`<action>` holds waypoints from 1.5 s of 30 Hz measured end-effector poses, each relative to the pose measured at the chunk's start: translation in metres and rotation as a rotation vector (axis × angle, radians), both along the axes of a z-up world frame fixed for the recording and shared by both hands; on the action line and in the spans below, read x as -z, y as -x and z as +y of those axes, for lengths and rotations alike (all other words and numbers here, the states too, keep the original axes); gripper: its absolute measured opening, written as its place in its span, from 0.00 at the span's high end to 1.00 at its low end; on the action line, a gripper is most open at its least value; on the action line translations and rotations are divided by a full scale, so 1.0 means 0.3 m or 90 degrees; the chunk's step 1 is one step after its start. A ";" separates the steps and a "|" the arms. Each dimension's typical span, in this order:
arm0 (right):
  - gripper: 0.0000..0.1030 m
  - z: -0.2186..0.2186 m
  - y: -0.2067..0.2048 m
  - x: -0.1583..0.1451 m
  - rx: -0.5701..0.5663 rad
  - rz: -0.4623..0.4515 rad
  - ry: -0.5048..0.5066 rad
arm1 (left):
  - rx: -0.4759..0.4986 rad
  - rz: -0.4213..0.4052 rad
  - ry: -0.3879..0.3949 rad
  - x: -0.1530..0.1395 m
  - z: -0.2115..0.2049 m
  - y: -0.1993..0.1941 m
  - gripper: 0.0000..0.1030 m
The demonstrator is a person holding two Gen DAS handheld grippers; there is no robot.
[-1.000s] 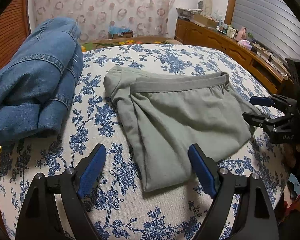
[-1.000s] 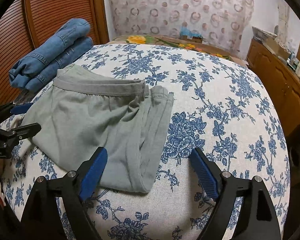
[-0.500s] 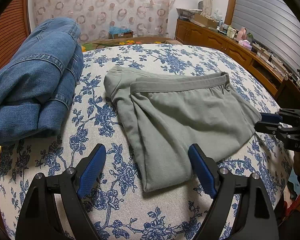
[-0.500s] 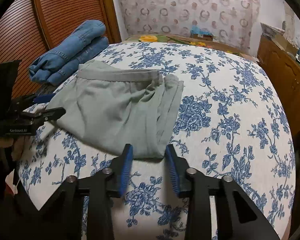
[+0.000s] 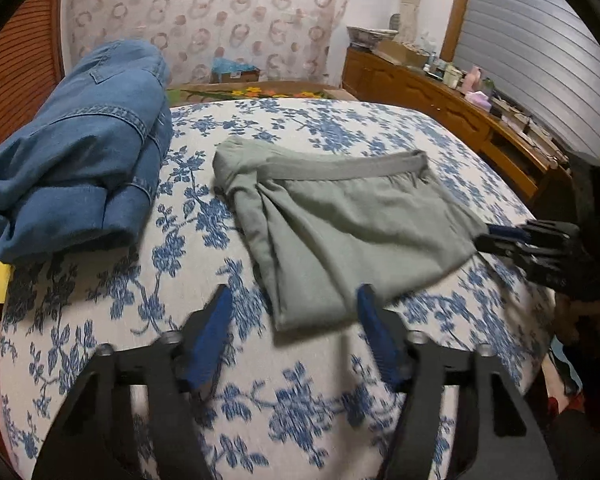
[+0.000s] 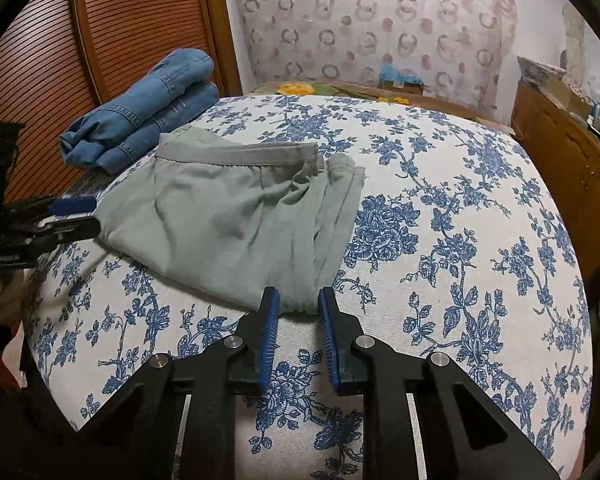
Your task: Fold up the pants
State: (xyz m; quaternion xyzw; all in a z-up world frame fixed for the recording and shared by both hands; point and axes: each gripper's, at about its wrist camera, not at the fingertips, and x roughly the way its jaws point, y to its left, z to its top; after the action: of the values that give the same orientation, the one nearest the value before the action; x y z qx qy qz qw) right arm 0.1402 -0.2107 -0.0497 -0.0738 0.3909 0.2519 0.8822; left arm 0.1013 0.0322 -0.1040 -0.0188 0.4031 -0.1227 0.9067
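Both grippers have come closer to the grey pants: right gripper and left gripper are closing on lower-centre corners, not yet pinching, to lift for folding

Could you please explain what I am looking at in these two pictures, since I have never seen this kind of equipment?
There is no robot here: a person holds a two-finger claw in each hand, and a wide-angle camera on each looks forward along its fingers. One picture comes from the left claw, the other from the right claw; each also shows the other at the edge. On the flowered bed cover lie partly folded grey-green pants and, beside them, folded jeans. Both claws are closing at the near corners of the pants. The right one has the corner's edge between its fingers; whether they pinch it yet is unclear. The left has not gripped.
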 end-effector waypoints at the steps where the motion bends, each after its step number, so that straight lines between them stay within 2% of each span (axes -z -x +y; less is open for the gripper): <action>1: 0.80 -0.001 0.000 0.000 0.001 0.000 -0.001 | 0.002 0.005 0.001 0.006 0.000 0.003 0.51; 3: 0.81 0.003 0.001 -0.002 0.004 0.000 0.000 | 0.004 0.011 0.003 0.017 -0.001 0.001 0.58; 5: 0.88 0.002 -0.003 -0.003 0.000 0.004 -0.006 | 0.001 0.019 0.001 0.032 0.000 -0.008 0.70; 6: 0.90 -0.001 -0.006 -0.003 0.001 0.007 -0.012 | 0.000 0.020 0.005 0.036 0.003 -0.015 0.72; 10: 0.92 -0.019 -0.003 -0.015 0.008 -0.003 -0.025 | 0.008 0.005 0.004 0.026 -0.008 -0.015 0.90; 13: 0.93 -0.038 0.014 -0.039 0.018 -0.022 -0.030 | 0.000 -0.023 0.015 -0.020 0.009 0.012 0.92; 17: 0.93 -0.049 0.057 -0.070 0.007 -0.030 -0.039 | 0.009 -0.032 0.014 -0.056 0.008 0.055 0.92; 22: 0.93 -0.078 0.111 -0.079 -0.004 -0.017 -0.051 | 0.014 -0.021 0.008 -0.050 -0.010 0.100 0.91; 24: 0.92 -0.081 0.112 -0.067 -0.013 0.005 -0.044 | 0.009 -0.021 -0.002 -0.051 -0.015 0.103 0.87; 26: 0.88 -0.071 0.109 -0.062 -0.016 0.006 -0.020 | -0.003 -0.020 -0.005 -0.057 -0.006 0.084 0.73; 29: 0.82 -0.063 0.081 -0.096 -0.020 -0.006 -0.013 | -0.013 -0.023 0.003 -0.067 0.005 0.059 0.59; 30: 0.75 -0.065 0.071 -0.107 -0.019 -0.008 -0.015 | -0.014 -0.025 0.005 -0.070 0.006 0.049 0.59; 31: 0.72 -0.065 0.058 -0.116 -0.018 -0.012 -0.019 | -0.014 -0.028 0.003 -0.073 0.006 0.029 0.59; 35: 0.68 -0.051 -0.005 -0.132 -0.024 -0.021 -0.030 | -0.006 -0.027 0.004 -0.069 -0.002 -0.037 0.59; 45: 0.66 0.031 -0.180 -0.088 -0.061 0.002 -0.029 | 0.019 0.017 -0.002 -0.015 -0.028 -0.199 0.61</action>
State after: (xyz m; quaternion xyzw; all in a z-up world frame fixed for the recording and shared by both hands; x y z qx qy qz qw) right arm 0.1941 -0.2014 -0.0234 -0.0722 0.3823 0.3029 0.8700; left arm 0.1610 0.0237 -0.0995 -0.0129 0.4153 -0.1350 0.8995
